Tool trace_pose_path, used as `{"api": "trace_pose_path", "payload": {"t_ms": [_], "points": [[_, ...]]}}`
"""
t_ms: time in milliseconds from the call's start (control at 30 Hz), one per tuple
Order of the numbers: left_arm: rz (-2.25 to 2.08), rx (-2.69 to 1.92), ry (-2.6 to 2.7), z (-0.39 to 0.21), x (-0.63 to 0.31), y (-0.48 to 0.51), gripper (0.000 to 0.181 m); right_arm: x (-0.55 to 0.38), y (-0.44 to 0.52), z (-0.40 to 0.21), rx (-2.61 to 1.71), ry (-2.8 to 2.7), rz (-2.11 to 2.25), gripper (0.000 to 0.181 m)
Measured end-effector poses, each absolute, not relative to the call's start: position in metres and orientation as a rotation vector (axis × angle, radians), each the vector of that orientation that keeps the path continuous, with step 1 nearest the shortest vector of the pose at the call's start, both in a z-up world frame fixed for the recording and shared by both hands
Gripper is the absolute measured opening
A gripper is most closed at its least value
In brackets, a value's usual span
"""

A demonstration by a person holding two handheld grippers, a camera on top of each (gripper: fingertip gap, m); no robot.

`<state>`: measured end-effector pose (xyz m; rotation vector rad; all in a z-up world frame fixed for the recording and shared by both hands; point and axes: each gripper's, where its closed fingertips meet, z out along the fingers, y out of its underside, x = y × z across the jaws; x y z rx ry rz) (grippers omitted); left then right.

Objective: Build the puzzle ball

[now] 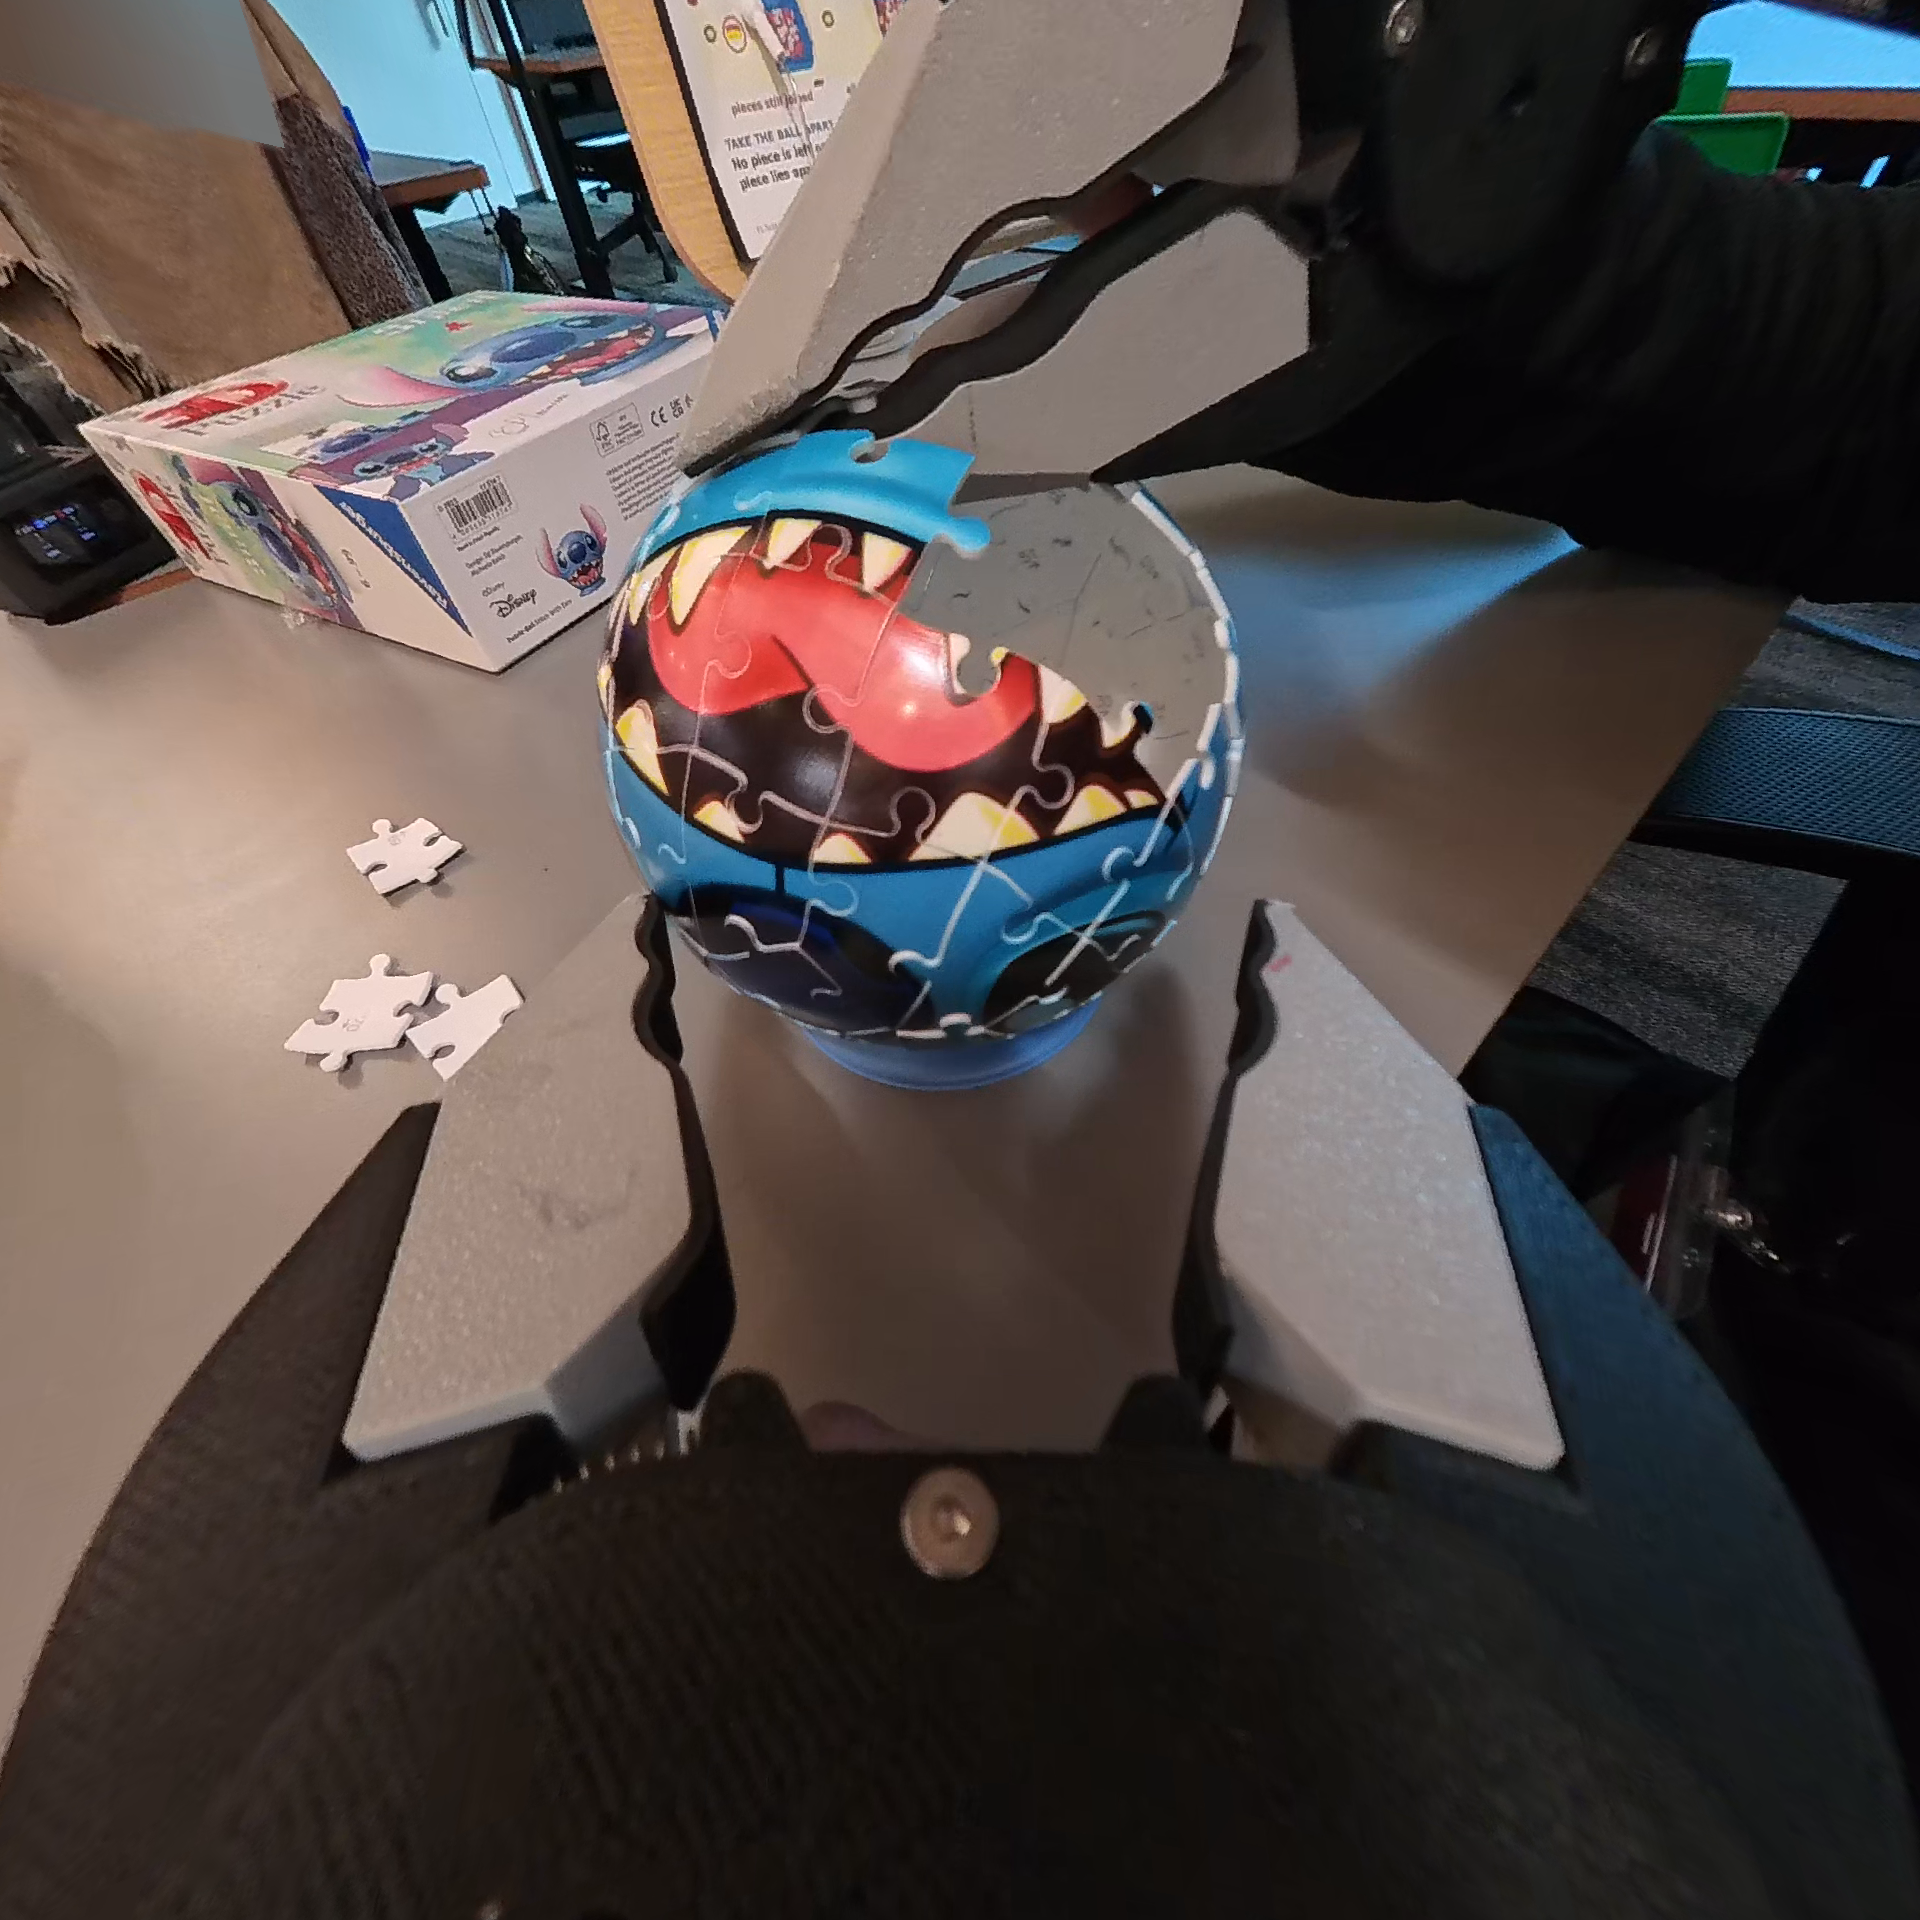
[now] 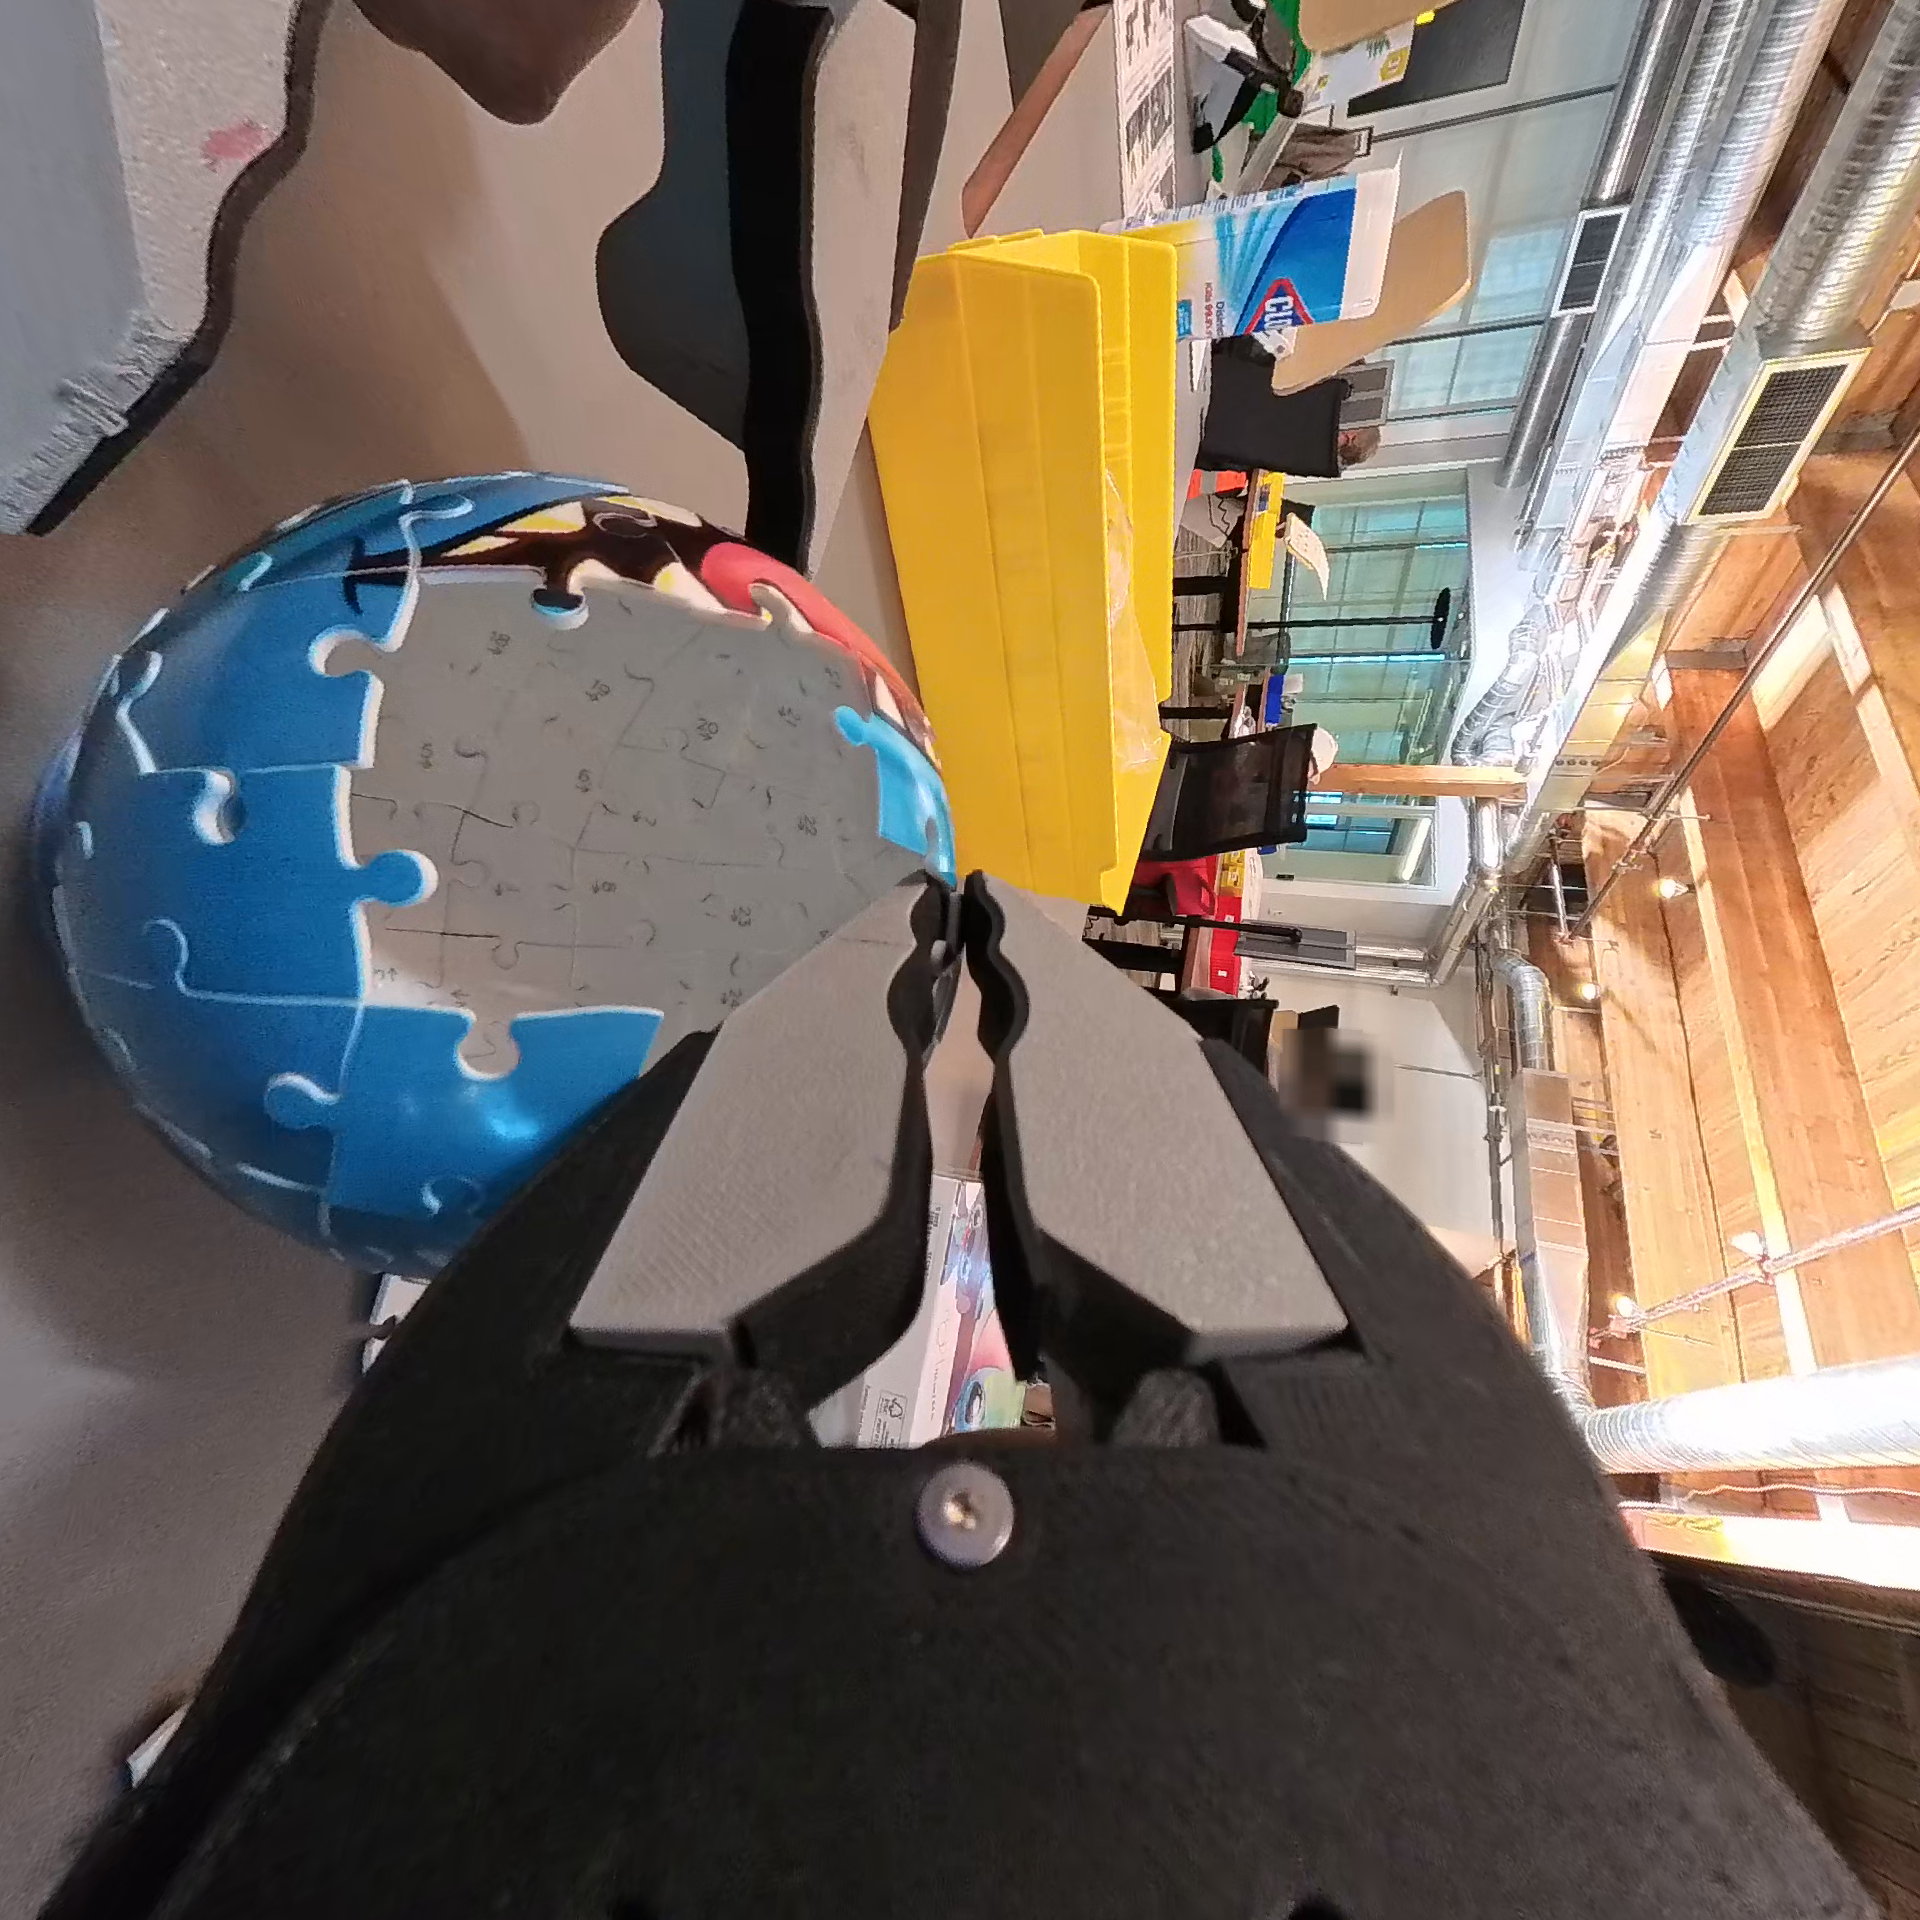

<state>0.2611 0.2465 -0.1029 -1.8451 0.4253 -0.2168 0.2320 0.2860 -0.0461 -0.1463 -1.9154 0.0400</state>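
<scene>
blue ball [image 1: 914, 748] sits on the bench [image 1: 260, 727]; left tool [image 1: 956, 935] wide, right tool [image 2: 961, 883] pinches a blue piece [image 2: 904, 779].

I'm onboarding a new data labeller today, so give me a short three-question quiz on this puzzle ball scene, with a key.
1. True or false: the left tool is shut on the puzzle ball.
2. How many loose white pieces lie on the table in the left wrist view?
3. Where does the right tool meet the ball? A) at the blue stand B) at a light blue piece on the edge of the grey unfilled gap C) nowhere

Key
1. False: its fingers are spread, with the ball standing between the tips.
2. Three: one alone, two lying together.
3. B; its fingers are closed at that edge.
</scene>
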Motion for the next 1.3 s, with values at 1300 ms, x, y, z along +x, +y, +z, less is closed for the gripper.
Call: {"api": "trace_pose_path", "payload": {"t_ms": [1300], "points": [[-0.238, -1.827, 0.437, -0.097, 0.261, 0.241, 0.101, 0.243, 0.291, -0.039, 0.016, -1.882, 0.012, 0.017]]}}
